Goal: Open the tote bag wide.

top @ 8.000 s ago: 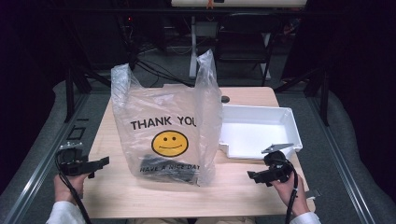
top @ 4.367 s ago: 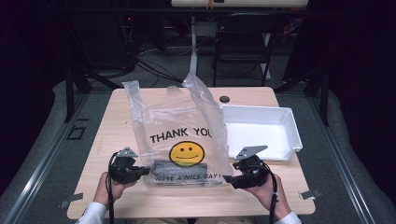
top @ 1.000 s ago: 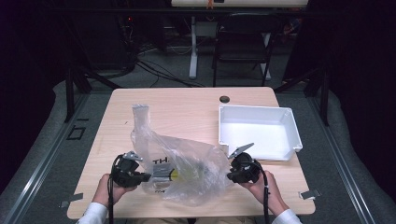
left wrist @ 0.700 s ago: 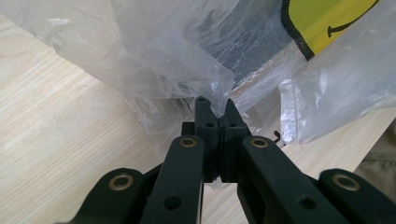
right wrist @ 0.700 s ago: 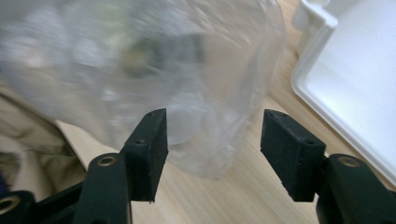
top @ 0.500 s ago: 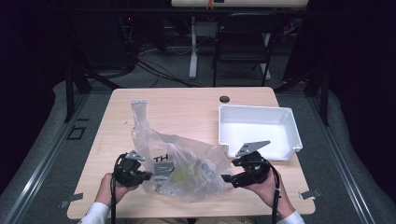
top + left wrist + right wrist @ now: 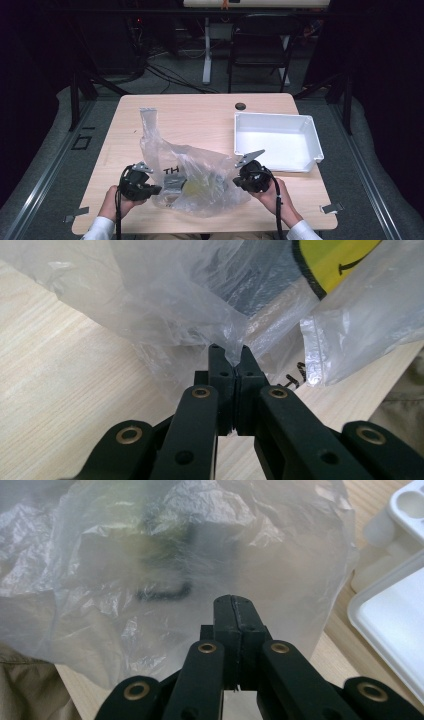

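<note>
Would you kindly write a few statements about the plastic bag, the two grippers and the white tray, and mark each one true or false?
1. The plastic bag lies crumpled on the table. True.
2. The left gripper stands wide open beside the bag. False: its jaws are shut on a fold of the plastic bag.
3. The white tray has the bag inside it. False: the tray sits apart from the bag, on the table's right side.
4. The right gripper has its jaws shut, with the bag just ahead of them. True; they have just been closing, with no plastic visibly between them.
5. A yellow smiley face is printed on the bag. True.
</note>
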Action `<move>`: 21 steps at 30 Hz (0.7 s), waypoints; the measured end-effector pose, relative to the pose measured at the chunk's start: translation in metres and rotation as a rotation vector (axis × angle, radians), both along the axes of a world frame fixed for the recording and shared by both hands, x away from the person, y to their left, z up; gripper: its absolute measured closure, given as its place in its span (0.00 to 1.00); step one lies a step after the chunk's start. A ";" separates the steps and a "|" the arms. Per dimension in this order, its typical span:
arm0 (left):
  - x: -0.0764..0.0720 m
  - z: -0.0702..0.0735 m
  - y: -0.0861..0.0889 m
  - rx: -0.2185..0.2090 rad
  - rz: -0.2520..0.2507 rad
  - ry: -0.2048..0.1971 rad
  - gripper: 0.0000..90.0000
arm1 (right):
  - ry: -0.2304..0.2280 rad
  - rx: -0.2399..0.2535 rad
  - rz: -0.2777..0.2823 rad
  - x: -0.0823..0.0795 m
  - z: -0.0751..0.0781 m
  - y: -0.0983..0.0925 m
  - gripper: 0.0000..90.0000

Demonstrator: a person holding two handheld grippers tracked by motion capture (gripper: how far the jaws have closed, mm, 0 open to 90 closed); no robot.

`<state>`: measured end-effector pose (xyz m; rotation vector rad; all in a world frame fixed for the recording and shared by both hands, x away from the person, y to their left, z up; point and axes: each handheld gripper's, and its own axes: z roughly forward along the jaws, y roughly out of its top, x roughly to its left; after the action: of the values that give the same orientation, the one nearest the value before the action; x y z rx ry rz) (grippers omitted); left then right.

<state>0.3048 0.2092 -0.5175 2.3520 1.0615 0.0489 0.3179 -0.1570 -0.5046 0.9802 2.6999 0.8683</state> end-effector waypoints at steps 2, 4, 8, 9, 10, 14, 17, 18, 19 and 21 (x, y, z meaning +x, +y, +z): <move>-0.001 0.000 0.002 0.003 -0.005 0.012 0.99 | -0.011 0.007 -0.012 -0.002 0.004 -0.003 1.00; -0.001 0.000 0.003 0.001 -0.005 0.017 0.99 | -0.010 0.002 -0.013 -0.002 0.005 -0.004 1.00; -0.002 -0.004 0.007 -0.015 -0.043 0.073 0.99 | 0.000 -0.001 -0.042 0.001 0.001 -0.008 0.99; -0.002 -0.004 0.007 -0.015 -0.043 0.073 0.99 | 0.002 -0.001 -0.043 0.001 0.001 -0.009 0.94; -0.003 -0.005 0.007 -0.005 -0.047 0.075 0.99 | 0.002 -0.001 -0.043 0.001 0.001 -0.009 0.94; -0.002 -0.010 0.003 0.031 -0.043 0.072 0.99 | 0.000 0.083 -0.065 0.001 0.008 -0.011 0.53; -0.002 -0.012 -0.001 0.069 -0.044 0.057 0.98 | -0.011 0.118 -0.059 -0.001 0.014 -0.011 0.41; -0.001 -0.014 -0.006 0.085 -0.046 0.039 0.98 | -0.022 0.143 -0.045 -0.003 0.018 -0.008 0.32; -0.001 -0.014 -0.006 0.085 -0.046 0.039 0.98 | -0.025 0.153 -0.035 -0.004 0.019 -0.007 0.29; -0.001 -0.018 -0.016 0.117 -0.052 0.025 0.96 | -0.030 0.168 -0.010 -0.006 0.022 0.000 0.23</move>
<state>0.3040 0.1935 -0.5352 2.4903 1.0341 0.0647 0.3120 -0.1575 -0.4829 1.0024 2.6288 1.1133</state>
